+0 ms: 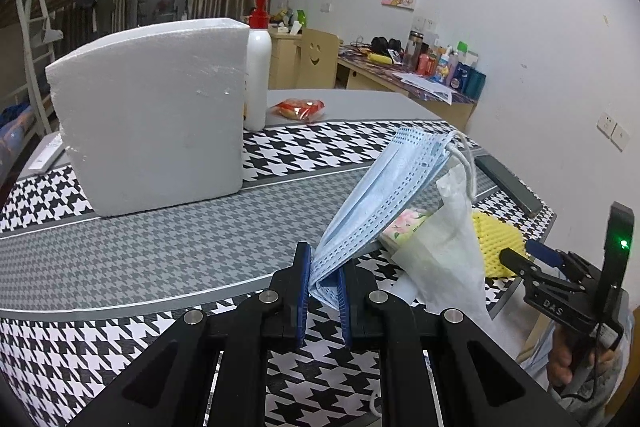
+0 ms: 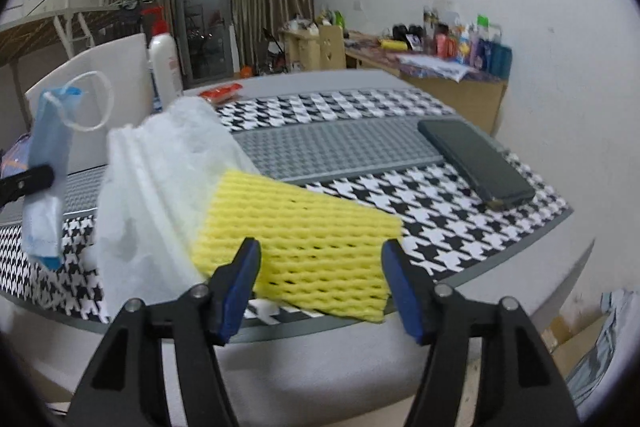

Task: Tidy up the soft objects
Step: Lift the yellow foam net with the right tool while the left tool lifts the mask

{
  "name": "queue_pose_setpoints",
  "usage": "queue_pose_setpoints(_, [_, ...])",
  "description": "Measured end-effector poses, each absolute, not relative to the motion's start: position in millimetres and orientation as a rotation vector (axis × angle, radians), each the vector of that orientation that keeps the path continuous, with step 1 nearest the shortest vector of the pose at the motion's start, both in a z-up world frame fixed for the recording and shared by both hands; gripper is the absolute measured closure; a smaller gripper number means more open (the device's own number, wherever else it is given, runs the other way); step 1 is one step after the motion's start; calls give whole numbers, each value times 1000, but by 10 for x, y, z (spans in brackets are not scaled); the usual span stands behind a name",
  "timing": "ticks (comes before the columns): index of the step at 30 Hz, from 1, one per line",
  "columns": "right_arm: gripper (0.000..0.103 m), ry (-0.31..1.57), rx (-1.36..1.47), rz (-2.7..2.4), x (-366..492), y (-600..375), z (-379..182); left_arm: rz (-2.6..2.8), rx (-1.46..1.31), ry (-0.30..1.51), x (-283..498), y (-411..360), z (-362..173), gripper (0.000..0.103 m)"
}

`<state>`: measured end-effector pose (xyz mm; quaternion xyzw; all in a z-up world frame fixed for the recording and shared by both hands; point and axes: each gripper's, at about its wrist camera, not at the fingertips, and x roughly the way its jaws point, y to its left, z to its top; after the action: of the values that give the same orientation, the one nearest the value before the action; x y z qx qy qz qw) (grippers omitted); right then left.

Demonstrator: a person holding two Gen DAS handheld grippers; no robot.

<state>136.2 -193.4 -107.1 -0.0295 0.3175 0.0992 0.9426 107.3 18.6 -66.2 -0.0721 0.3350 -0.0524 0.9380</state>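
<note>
My left gripper is shut on a folded blue face mask and holds it up above the houndstooth table mat; the mask also shows in the right wrist view. A white tissue pack with tissue sticking up stands beside it, also seen in the left wrist view. A yellow foam net lies at the table's near edge. My right gripper is open, its fingers on either side of the net's near edge. It shows at the left wrist view's right.
A large white foam block stands at the back left with a white pump bottle behind it. A red snack packet lies further back. A dark phone lies at the right. A cluttered desk stands by the wall.
</note>
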Motion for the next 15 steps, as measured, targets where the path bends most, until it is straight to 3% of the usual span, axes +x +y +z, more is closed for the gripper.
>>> queue_pose_setpoints(15, [31,742,-60,196,1498,-1949,-1173,-120,-153,705,1194,146,-722,89])
